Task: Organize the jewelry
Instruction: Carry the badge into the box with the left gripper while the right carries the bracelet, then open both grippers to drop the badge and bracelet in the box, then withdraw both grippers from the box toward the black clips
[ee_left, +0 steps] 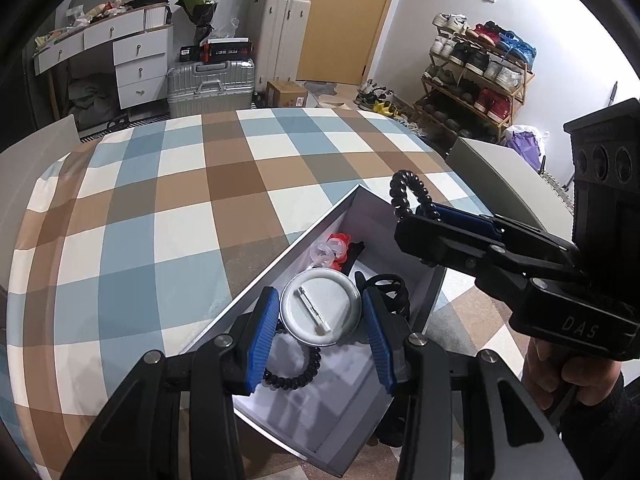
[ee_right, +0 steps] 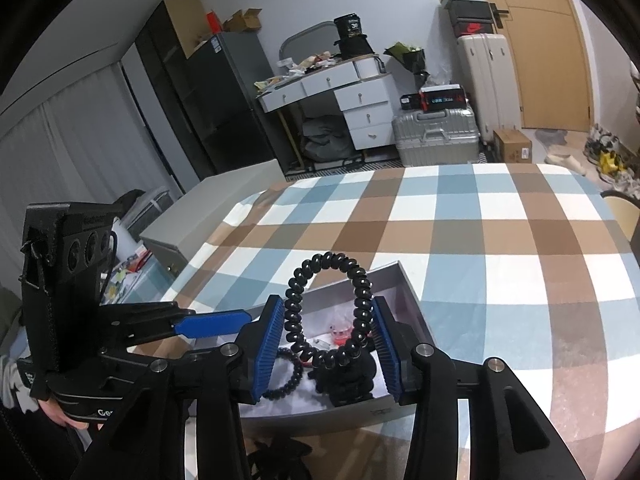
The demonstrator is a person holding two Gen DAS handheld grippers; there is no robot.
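A shallow grey box (ee_left: 312, 232) (ee_right: 404, 280) lies on the checked table near its front edge. In it are a round pin badge (ee_left: 320, 308), a black bead bracelet (ee_left: 296, 376) (ee_right: 286, 380), a red and clear hair piece (ee_left: 336, 248) (ee_right: 342, 332) and a black clip (ee_right: 348, 376). My left gripper (ee_left: 322, 340) is open over the box, its pads on either side of the badge. My right gripper (ee_right: 328, 340) (ee_left: 416, 216) is shut on a black spiral hair tie (ee_right: 326, 308) (ee_left: 408, 192), held upright above the box.
The checked cloth (ee_left: 180, 208) (ee_right: 500, 240) covers the table. A white box (ee_left: 500, 172) stands off the table's right side, another one (ee_right: 216, 208) off its left. Suitcases (ee_left: 212, 80), a dresser and a shoe rack (ee_left: 476, 80) stand beyond.
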